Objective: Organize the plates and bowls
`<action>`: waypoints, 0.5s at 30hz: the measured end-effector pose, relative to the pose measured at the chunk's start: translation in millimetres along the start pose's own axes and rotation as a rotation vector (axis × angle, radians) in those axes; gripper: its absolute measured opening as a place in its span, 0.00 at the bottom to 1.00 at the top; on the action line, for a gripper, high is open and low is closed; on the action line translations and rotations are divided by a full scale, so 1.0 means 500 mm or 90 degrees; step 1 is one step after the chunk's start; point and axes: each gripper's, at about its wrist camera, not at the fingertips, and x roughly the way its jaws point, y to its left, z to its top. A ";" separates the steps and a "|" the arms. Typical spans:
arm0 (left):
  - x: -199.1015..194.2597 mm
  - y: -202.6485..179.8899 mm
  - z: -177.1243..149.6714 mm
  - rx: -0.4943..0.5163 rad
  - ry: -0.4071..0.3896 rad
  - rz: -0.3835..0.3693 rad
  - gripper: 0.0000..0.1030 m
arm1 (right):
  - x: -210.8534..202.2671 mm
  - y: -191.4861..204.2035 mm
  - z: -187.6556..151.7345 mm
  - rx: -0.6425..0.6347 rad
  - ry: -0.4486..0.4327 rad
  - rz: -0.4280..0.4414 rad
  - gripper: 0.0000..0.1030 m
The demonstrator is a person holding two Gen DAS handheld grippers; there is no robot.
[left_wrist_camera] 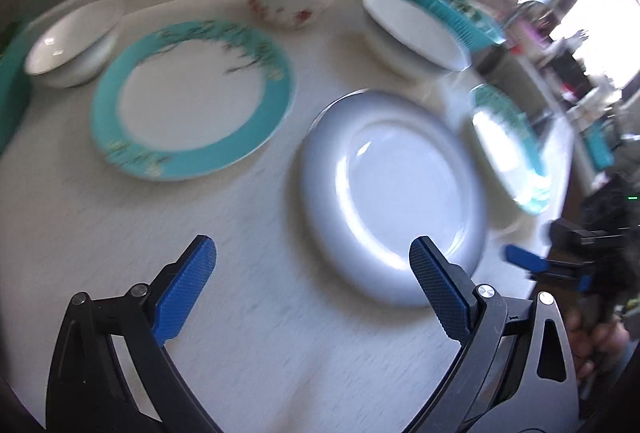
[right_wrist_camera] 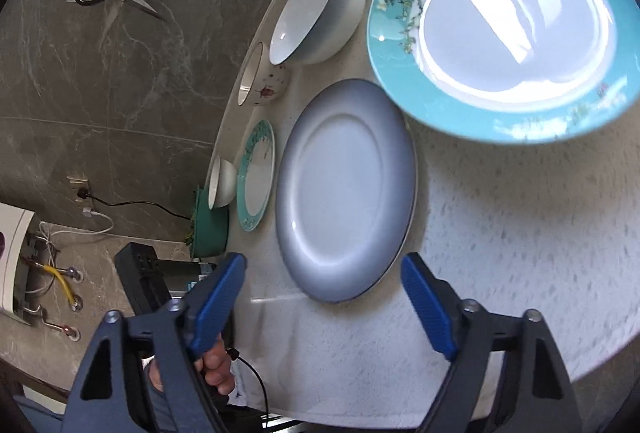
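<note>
Pale speckled surface (right_wrist_camera: 500, 233) is carrying the grey plate (right_wrist_camera: 346, 189), lying flat between two teal-rimmed plates, while both hand-held grippers, left (left_wrist_camera: 312, 265) and right (right_wrist_camera: 322, 283), are hovering released near its rim; stiff, slippery, breakable, probably best pinched at the rim.

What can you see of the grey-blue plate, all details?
The grey-blue plate is round and glossy, ceramic by its look, with a broad rim shading from darker grey-blue outside to a pale, flat well. It lies upright and empty on the speckled white table, between two teal-rimmed plates, stacked on nothing. Nothing grips it: the left gripper's right finger overlaps its near edge in view, contact unclear.
</note>
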 end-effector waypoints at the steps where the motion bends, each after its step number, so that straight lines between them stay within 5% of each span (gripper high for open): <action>1: 0.012 0.003 0.006 -0.010 0.010 0.000 0.95 | 0.003 -0.006 0.010 0.004 0.003 0.008 0.73; 5: 0.071 -0.006 0.029 -0.006 0.094 0.024 0.94 | 0.010 -0.037 0.046 0.019 0.008 0.053 0.71; 9: 0.112 -0.018 0.048 0.002 0.131 0.027 0.53 | 0.008 -0.058 0.067 0.016 0.012 0.059 0.70; 15: 0.139 -0.034 0.069 0.011 0.140 0.009 0.52 | 0.007 -0.081 0.071 0.017 -0.006 0.056 0.61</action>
